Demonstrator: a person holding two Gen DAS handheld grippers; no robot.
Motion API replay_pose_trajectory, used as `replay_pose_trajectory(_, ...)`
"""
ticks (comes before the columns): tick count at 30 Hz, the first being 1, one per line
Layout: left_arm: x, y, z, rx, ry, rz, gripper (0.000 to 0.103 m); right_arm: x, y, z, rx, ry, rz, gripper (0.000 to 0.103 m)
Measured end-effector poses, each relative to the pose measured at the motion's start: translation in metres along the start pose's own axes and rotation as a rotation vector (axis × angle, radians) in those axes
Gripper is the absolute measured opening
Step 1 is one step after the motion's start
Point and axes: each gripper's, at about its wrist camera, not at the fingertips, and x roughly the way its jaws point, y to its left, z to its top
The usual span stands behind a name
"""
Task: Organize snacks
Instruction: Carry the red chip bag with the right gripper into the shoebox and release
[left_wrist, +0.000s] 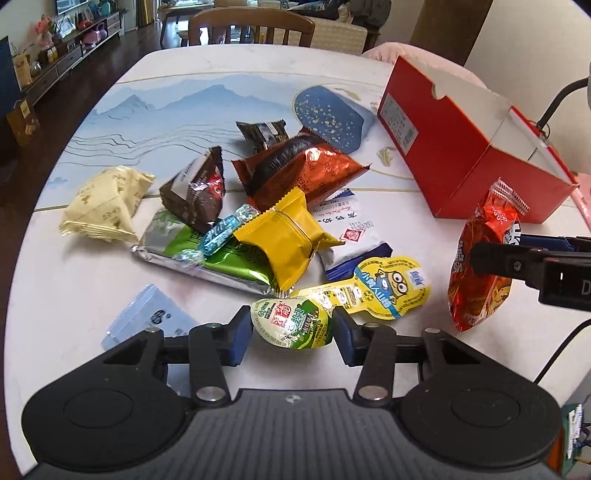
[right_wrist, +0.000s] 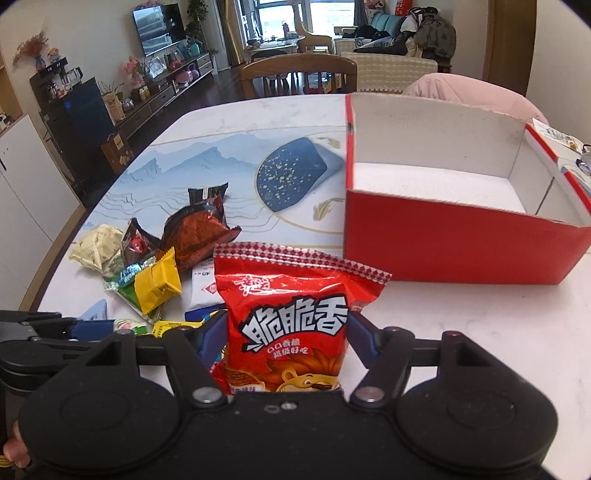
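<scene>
My left gripper (left_wrist: 292, 334) is shut on a small green oval snack pack (left_wrist: 290, 325), its blue pads pressing both sides just above the table. A pile of snacks lies beyond it: a yellow packet (left_wrist: 284, 238), a green foil bar (left_wrist: 207, 258), an orange foil bag (left_wrist: 299, 168) and a cream packet (left_wrist: 103, 206). My right gripper (right_wrist: 286, 341) is shut on a red crisp bag (right_wrist: 295, 325), held upright off the table; that bag (left_wrist: 484, 266) also shows at the right of the left wrist view. An open red box (right_wrist: 454, 243) stands ahead of it, its white inside bare.
A yellow cartoon pouch (left_wrist: 388, 288) and a white-and-blue packet (left_wrist: 351, 229) lie near the left gripper, a pale blue packet (left_wrist: 147, 321) to its left. The white table (right_wrist: 480, 332) has a blue mountain print. A wooden chair (right_wrist: 295, 74) stands at the far edge.
</scene>
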Motion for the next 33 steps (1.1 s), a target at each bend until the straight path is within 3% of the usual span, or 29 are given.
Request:
replay_pose_trajectory(7,-0.037,-0.003,0.013,0.003,-0.057,-0.041,0.046,-0.030,-0.008,0.014,0.031,-0.048,0.003,0.068)
replay_pose_trajectory(17,-0.072,-0.048,0.069,0.090,-0.170,-0.100,0.046,-0.066,-0.037,0.065,0.008,-0.141,-0.055,0.068)
replay_pose_trajectory(25,-0.065,-0.102,0.114,0.156,-0.194,-0.142,0.046,-0.058,-0.082,0.098,0.019,-0.144,-0.108,0.068)
replay_pose_trajectory(33,-0.033,-0.156,0.151,0.209,-0.173,-0.157,0.046,-0.032,-0.127,0.116,0.017,-0.106,-0.148,0.068)
